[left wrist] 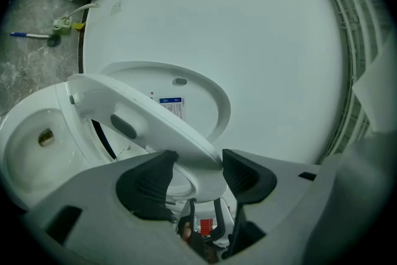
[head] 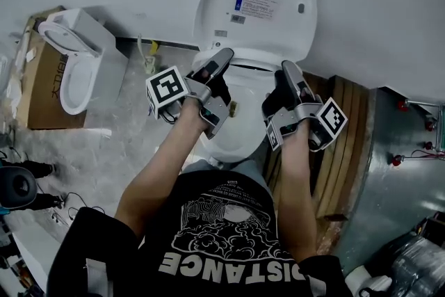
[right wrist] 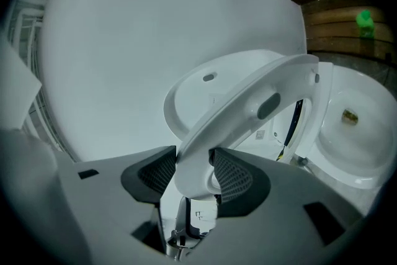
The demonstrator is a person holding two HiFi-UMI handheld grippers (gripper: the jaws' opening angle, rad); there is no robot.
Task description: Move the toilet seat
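**Seat part-raised, clamped at both sides**

The bowl (left wrist: 31, 146) stands open by the wall, and the lid (head: 254, 3) is fully up, leaning back against that wall. The seat (right wrist: 248, 108) is off the bowl's rim and tilted at a slant, well short of the lid, with a clear gap between the two. The left gripper (left wrist: 198, 164) has one side of the seat between its pads, which stand wide with the seat filling the gap. The right gripper (right wrist: 193, 164) is clamped on the other side in the same way.

As I judge it, the move is about half done. If raising is meant, the seat has yet to swing up against the lid and be let go. The task does not say which way it should go.

The largest writing is on the person's shirt (head: 233, 268), which reads DISTANCE. A second toilet (head: 76, 59) sits on a cardboard box (head: 42, 80) whose dark print I cannot read. The lid's label (head: 255, 5) has a blue heading and fine print too small to read. A small grey sticker (head: 238, 19) below it is just as illegible.
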